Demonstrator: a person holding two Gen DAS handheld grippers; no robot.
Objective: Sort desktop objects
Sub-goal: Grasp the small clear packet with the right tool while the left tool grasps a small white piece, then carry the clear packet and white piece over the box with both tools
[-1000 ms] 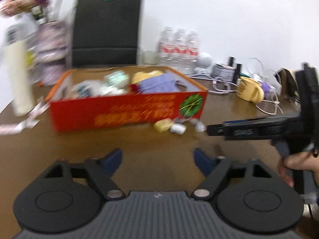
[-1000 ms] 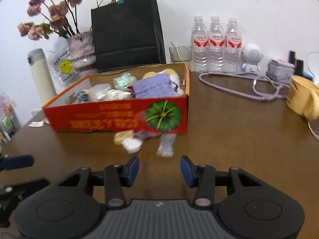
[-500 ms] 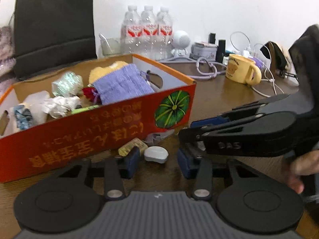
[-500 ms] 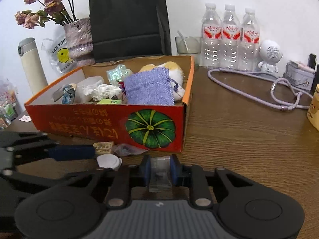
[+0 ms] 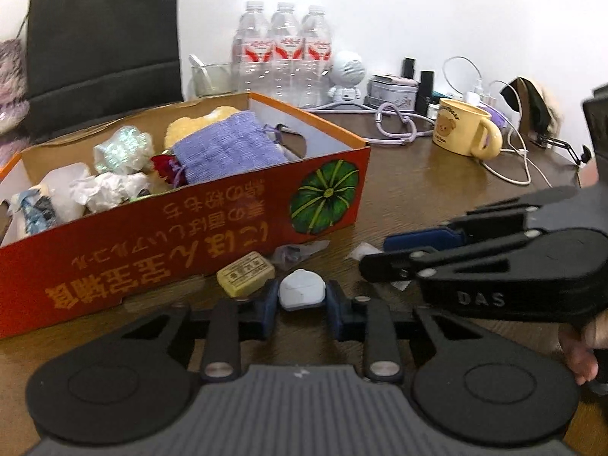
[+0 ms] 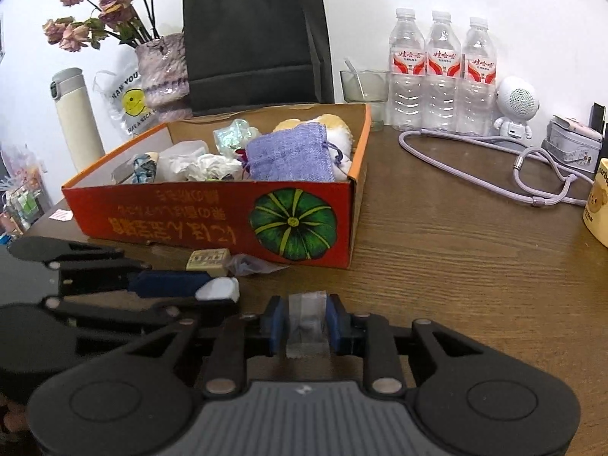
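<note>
A red-orange cardboard box (image 5: 152, 235) (image 6: 182, 224) holds a purple pouch (image 6: 290, 157), crumpled paper and other small items. In front of it on the brown table lie a tan block (image 5: 245, 273) and a clear wrapper (image 5: 296, 252). My left gripper (image 5: 301, 300) is closing, and a small white rounded case (image 5: 301, 292) sits between its pads, which touch it. My right gripper (image 6: 305, 321) has a clear plastic packet (image 6: 307, 319) between its pads, which press on it as the jaws open slightly. The two grippers sit side by side near the box's front.
A yellow mug (image 5: 459, 133), cables and small gadgets lie at the right. Three water bottles (image 6: 440, 72), a white speaker figure (image 6: 516, 106) and a purple cord (image 6: 532, 174) stand behind. A black bag (image 6: 254, 38), a flower vase (image 6: 163, 72) and a thermos (image 6: 76, 117) are behind the box.
The left gripper swung in toward the box front and closed around the white case. The right gripper moved forward and closed on the clear packet.
</note>
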